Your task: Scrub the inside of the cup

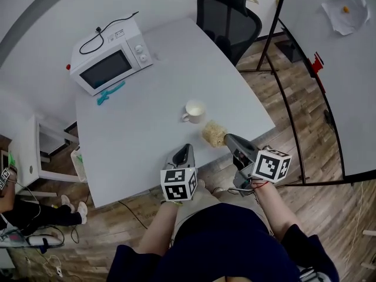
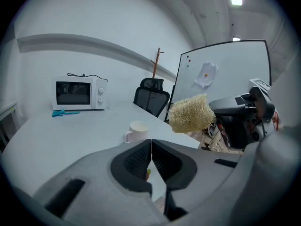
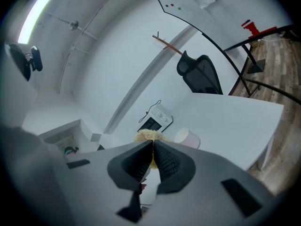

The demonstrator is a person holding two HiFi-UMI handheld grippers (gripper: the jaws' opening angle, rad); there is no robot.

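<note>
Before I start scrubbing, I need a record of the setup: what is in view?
table: one, white, centre of the head view
microwave: one, white, table's far left corner
small tool: one, teal, lying in front of the microwave
cup: one, white, upright, mid-table
loofah scrubber: one, straw-coloured, beside the cup, on its near side
office chair: one, black, beyond the table
whiteboard: one, white, at right
paper: one, white, crumpled, on the whiteboard
left gripper: grey, shut, empty
right gripper: grey, shut on the loofah scrubber
</note>
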